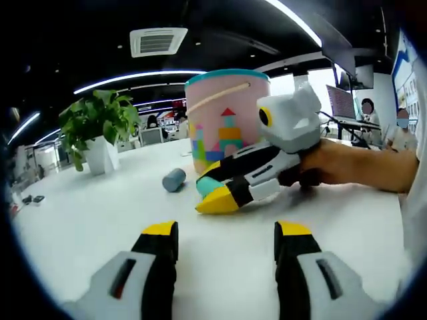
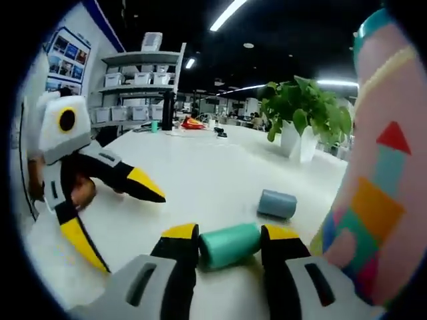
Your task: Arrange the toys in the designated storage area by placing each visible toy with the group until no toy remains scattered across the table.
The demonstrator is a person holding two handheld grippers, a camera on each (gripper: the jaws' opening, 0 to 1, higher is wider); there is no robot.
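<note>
A teal cylinder block (image 2: pixel 230 245) lies on the white table (image 2: pixel 200 173) with my right gripper (image 2: pixel 230 235) shut on it, one jaw against each side. In the left gripper view that same gripper (image 1: pixel 220 190) comes in from the right in a person's hand, low over the table, the teal cylinder (image 1: pixel 208 185) at its tips. A blue-grey cylinder block (image 1: pixel 174 179) lies just left of it, also the blue-grey cylinder (image 2: pixel 277 204) ahead of my right jaws. My left gripper (image 1: pixel 227 233) is open over bare table; the left gripper (image 2: pixel 117 215) stands open at the left.
A pink bucket (image 1: pixel 227 113) printed with coloured blocks stands right behind the two cylinders, the bucket (image 2: pixel 380 187) close on the right of my right gripper. A potted plant (image 1: pixel 100 130) stands further back on the table. People sit at desks in the background.
</note>
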